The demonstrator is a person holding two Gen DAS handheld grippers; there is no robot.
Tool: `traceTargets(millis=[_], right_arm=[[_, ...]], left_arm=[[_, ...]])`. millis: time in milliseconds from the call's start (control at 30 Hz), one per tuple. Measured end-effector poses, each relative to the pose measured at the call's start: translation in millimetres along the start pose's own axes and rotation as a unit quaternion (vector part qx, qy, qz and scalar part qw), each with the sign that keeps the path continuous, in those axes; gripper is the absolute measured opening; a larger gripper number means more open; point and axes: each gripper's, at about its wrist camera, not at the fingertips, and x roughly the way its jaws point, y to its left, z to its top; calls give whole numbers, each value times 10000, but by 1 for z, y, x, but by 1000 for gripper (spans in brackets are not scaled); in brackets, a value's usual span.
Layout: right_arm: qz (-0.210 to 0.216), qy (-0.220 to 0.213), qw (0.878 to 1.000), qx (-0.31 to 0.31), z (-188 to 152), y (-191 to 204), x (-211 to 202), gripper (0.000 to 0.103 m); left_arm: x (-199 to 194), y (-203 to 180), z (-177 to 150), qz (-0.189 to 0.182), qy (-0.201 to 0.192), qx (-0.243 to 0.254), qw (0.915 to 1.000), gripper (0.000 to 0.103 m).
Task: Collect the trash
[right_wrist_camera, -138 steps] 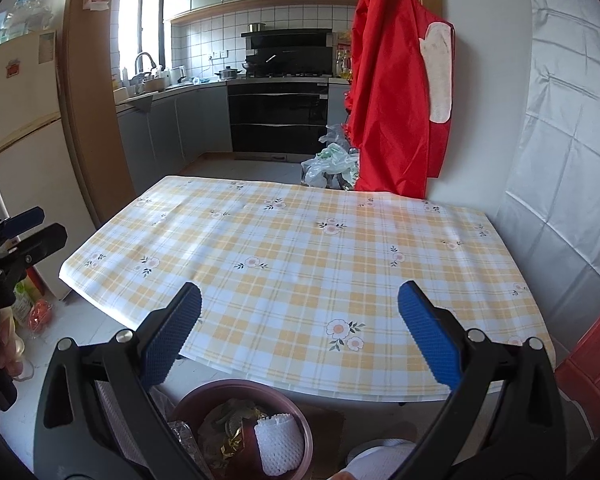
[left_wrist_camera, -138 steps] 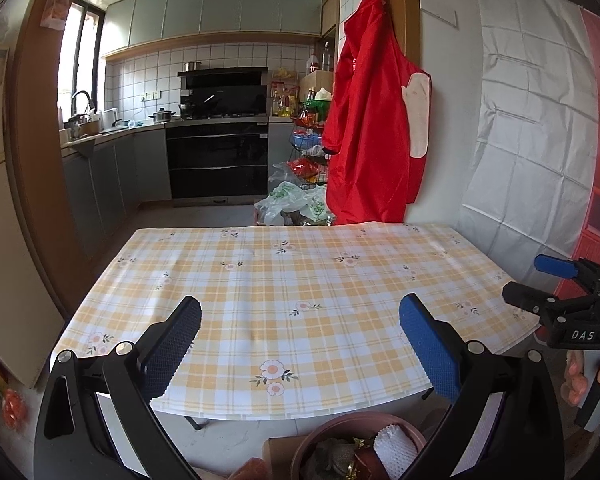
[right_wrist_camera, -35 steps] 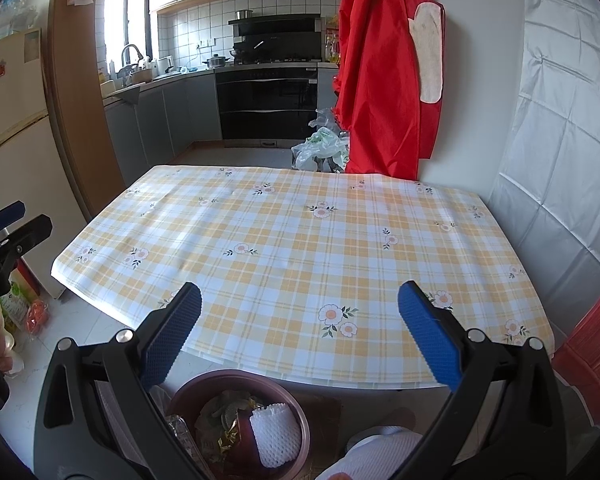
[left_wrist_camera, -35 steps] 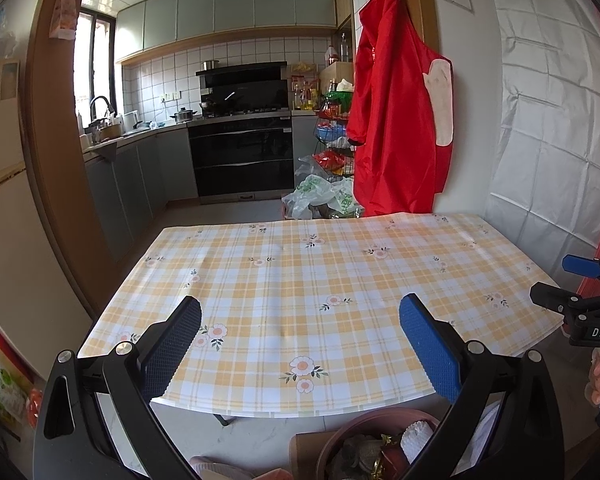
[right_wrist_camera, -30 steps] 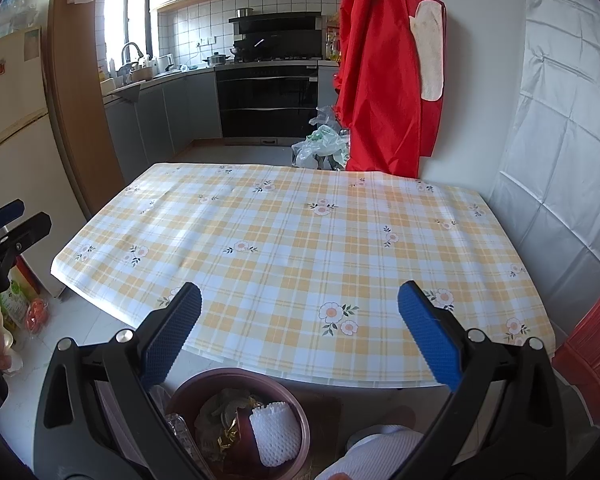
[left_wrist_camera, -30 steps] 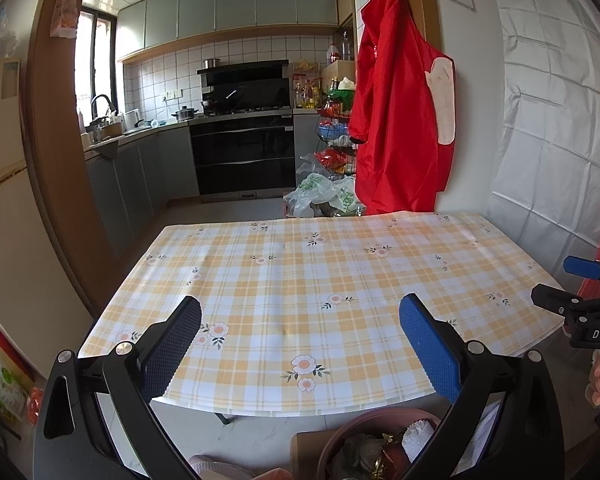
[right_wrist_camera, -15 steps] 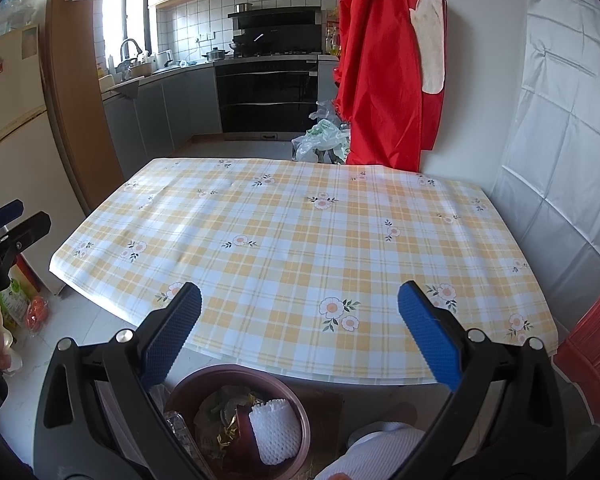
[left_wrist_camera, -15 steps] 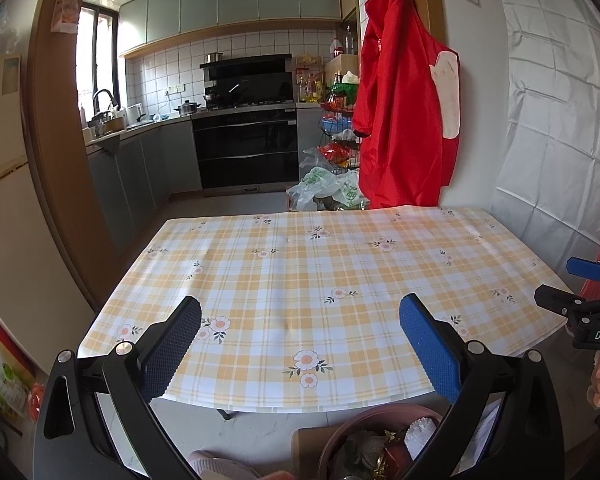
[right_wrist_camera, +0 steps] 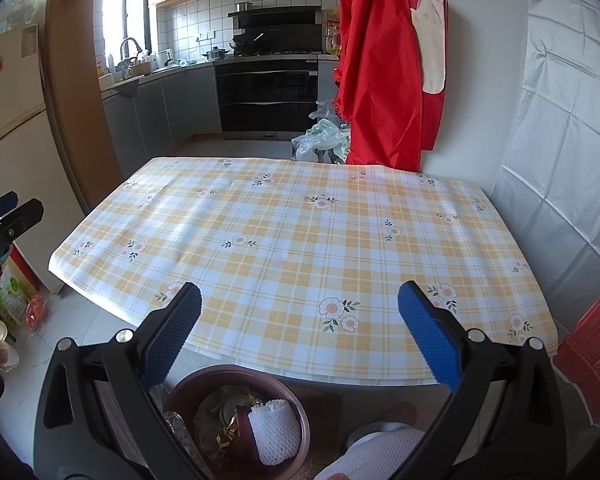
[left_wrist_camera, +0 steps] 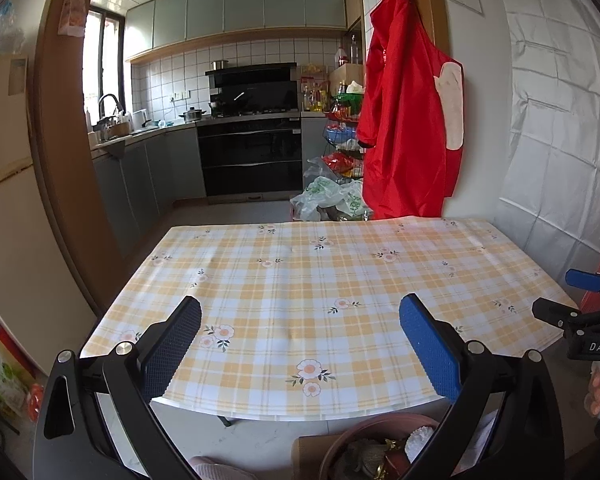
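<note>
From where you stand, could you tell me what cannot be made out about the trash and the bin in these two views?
- Bin: in the right wrist view its near rim is hidden by the right gripper; in the left wrist view the frame edge cuts it off.
- Trash under the white foam net: piled and overlapping, items not identifiable.
- Floor under the table: hidden by the tablecloth, so any trash there is unseen.
- Both jaws stand open and empty.
</note>
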Motion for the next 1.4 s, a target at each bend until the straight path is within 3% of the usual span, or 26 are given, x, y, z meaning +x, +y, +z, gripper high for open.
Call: traceTargets(millis=[200, 1400], right_arm=[[-5, -5, 10000, -6, 0, 0, 0, 97], [-69, -82, 9998, -146, 8, 3, -8, 97]], left_arm=[[-1, -1, 1, 142, -2, 43, 9999, 97], [-6, 0, 5, 213, 26, 59, 9998, 97]])
